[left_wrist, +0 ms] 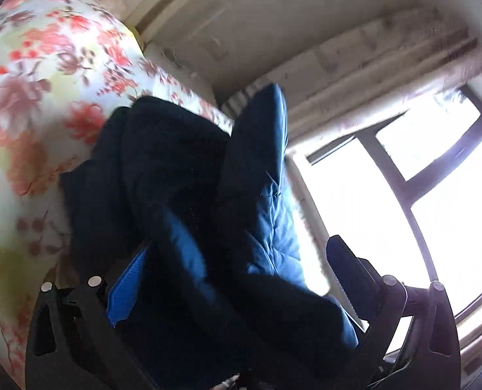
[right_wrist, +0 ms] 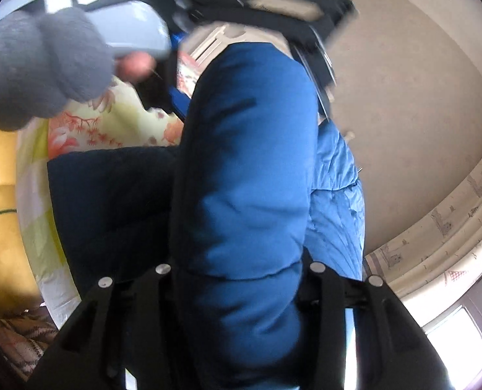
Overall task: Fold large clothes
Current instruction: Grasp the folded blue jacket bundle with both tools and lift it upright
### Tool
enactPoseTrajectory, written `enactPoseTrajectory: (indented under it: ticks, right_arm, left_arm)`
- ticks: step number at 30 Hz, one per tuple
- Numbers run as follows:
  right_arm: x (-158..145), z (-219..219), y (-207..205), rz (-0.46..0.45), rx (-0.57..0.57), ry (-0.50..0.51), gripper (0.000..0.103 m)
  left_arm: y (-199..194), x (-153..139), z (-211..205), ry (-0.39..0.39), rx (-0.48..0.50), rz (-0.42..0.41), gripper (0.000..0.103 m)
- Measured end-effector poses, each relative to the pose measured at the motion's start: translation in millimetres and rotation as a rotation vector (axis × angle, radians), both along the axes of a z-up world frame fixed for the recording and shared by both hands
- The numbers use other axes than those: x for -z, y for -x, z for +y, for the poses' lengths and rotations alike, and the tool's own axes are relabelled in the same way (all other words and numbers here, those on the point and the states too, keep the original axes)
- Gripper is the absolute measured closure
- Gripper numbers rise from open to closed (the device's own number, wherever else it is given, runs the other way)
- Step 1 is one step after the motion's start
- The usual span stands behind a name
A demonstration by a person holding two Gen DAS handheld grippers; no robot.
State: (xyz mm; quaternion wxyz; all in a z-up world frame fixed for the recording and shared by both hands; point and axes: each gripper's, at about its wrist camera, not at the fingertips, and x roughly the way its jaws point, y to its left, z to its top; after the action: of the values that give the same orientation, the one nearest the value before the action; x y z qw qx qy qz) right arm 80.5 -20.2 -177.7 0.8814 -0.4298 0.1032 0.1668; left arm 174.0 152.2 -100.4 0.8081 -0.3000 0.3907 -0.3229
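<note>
A: You have 1 jacket here, a blue padded one with a darker lining. It hangs lifted between your 2 tongs, above the flowered bed, with part of the dark side trailing near the sheet.

B: How will it handle?

A: Soft and puffy, I judge, light for its bulk. The shell looks smooth, so it may slide through a loose grip. It will sag and billow, not hold a crease by itself. Nothing fragile, though a zip edge could snag.

B: Where do I take hold?

A: At a seam, hem or shoulder, where the layers are firm. A pinch on the fat middle of a quilted panel grips mostly air and may slip.

B: And the tongs now?

A: The right tongs are pinching a thick roll of the blue fabric; it fills the gap between both fingers. The left tongs stand wide with dark fabric bunched between them. One finger shows bare on its inner face, so I cannot tell whether that side presses the cloth at all.

B: What else is there to count?

A: 1 hand in a grey glove, on the handle of the other tool. 1 window, very bright. 1 yellow cloth beside the bed.
</note>
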Motion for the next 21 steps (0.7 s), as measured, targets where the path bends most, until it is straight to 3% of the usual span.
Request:
enactPoseTrajectory:
  ticks: [4,6,8,9,10,11,12,13,17,19,21]
  right_arm:
    - [15.9,7.6,15.6,-0.065,-0.029,0.073,0.063]
    - [19.6,10.5,23.4,-0.094,-0.035,0.095,0.062]
    - [25.1,9.5,32.5,-0.11,-0.05,0.116,0.057]
    - [27.2,9.5,35.6,-0.102,-0.066,0.13,0.044]
    - [27.8,8.1,39.7,-0.092,-0.076,0.139,0.037]
    - [26.1,4.9,43.3,-0.088,-0.078,0.131,0.035]
    - [21.0,-4.7,49.0,-0.071,-0.087,0.092,0.029]
    - [14.4,-20.1,54.0,-0.053,-0.092,0.031,0.021]
    - [0.3,-94.2,62.1,0.033,-0.042,-0.214,0.02]
    - [4.2,-137.4,57.2,0.121,0.015,-0.35,0.019]
    - [12.9,-157.0,50.2,0.178,0.042,-0.4,0.019]
  left_arm:
    - [-28.1,-10.1,-28.7,-0.18,0.054,0.039,0.004]
    - [-42.4,-14.4,-47.8,-0.358,0.061,0.049,0.004]
    - [-54.8,-9.7,-58.9,-0.477,0.058,0.072,0.005]
    - [-59.5,-7.3,-59.7,-0.459,0.052,0.073,0.013]
    - [-60.7,-5.3,-57.2,-0.426,0.053,0.079,0.03]
    - [-60.7,-4.7,-51.9,-0.372,0.051,0.082,0.038]
    - [-57.8,-4.3,-46.6,-0.326,0.039,0.071,0.05]
    - [-54.8,-3.4,-43.7,-0.307,0.033,0.059,0.055]
    - [-37.6,-1.0,-41.8,-0.28,0.013,0.009,0.061]
    - [-38.5,-4.8,-47.4,-0.278,0.009,0.004,0.062]
    - [-35.7,-6.5,-51.7,-0.278,0.003,-0.003,0.063]
